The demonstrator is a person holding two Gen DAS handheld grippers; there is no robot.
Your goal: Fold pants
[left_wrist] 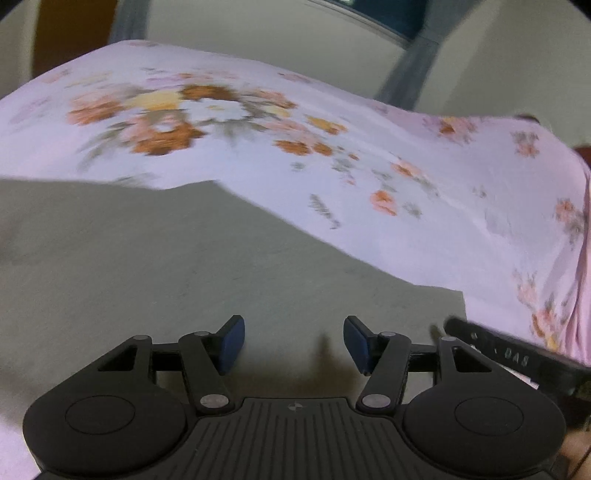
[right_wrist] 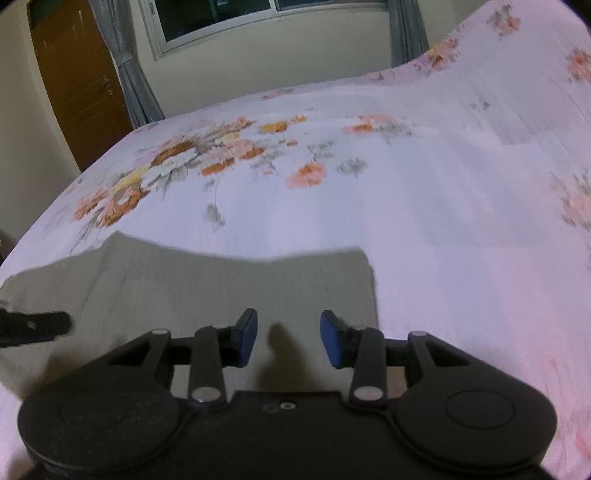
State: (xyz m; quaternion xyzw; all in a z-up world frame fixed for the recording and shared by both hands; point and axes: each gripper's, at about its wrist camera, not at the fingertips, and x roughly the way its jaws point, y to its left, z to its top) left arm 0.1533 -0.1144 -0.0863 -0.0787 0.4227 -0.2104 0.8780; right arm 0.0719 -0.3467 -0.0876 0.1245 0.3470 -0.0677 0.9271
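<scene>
Grey-olive pants (left_wrist: 184, 266) lie flat on a floral bedsheet (left_wrist: 332, 140), filling the lower part of the left wrist view. My left gripper (left_wrist: 293, 341) hovers over them, open, nothing between its blue pads. In the right wrist view the pants (right_wrist: 221, 284) spread as a flat folded panel with its right edge near the middle. My right gripper (right_wrist: 288, 338) stands above that panel, jaws apart and empty. The tip of the other gripper (right_wrist: 33, 328) shows at the left edge there, and the right one's finger (left_wrist: 509, 350) pokes in at the right of the left view.
The pale pink bedsheet (right_wrist: 424, 206) with orange flower prints covers the bed around the pants. Behind the bed are a wooden door (right_wrist: 74, 81), grey curtains (right_wrist: 125, 62) and a window (right_wrist: 229, 18).
</scene>
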